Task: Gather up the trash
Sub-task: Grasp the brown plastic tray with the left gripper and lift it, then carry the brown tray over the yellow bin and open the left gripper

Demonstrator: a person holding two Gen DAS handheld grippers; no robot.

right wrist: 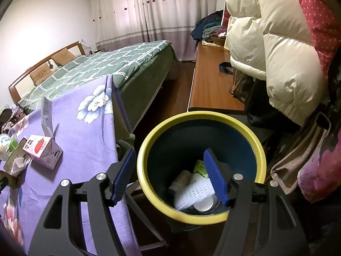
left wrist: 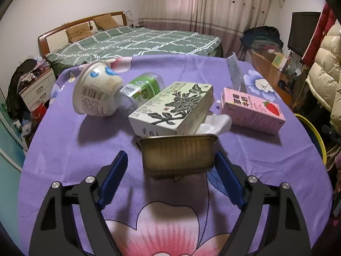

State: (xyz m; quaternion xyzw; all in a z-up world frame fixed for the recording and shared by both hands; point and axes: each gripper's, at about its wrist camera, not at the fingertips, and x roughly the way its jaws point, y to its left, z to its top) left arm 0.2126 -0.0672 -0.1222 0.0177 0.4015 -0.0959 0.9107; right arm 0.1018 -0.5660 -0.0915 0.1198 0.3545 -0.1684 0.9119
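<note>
In the left wrist view my left gripper (left wrist: pixel 170 162) is open, its blue pads on either side of a brown ribbed plastic tray (left wrist: pixel 178 154) on the purple cloth, not clamped. Behind it lie a pale green carton (left wrist: pixel 173 106), a white cup (left wrist: pixel 96 91), a green-labelled clear bottle (left wrist: pixel 142 89), a pink strawberry carton (left wrist: pixel 253 111) and crumpled white tissue (left wrist: pixel 215 123). In the right wrist view my right gripper (right wrist: pixel 169 155) is open and empty above the yellow-rimmed bin (right wrist: pixel 147 149), which holds white foam netting (right wrist: pixel 196 192) and other trash.
The table with its purple flowered cloth (right wrist: pixel 85 132) ends beside the bin. A bed (left wrist: pixel 138 40) lies beyond it. A wooden bench (right wrist: pixel 211 85), hanging puffy coats (right wrist: pixel 283 49) and bags (right wrist: pixel 298 160) crowd the right side. A clear plastic wrapper (left wrist: pixel 235 72) stands at the table's far edge.
</note>
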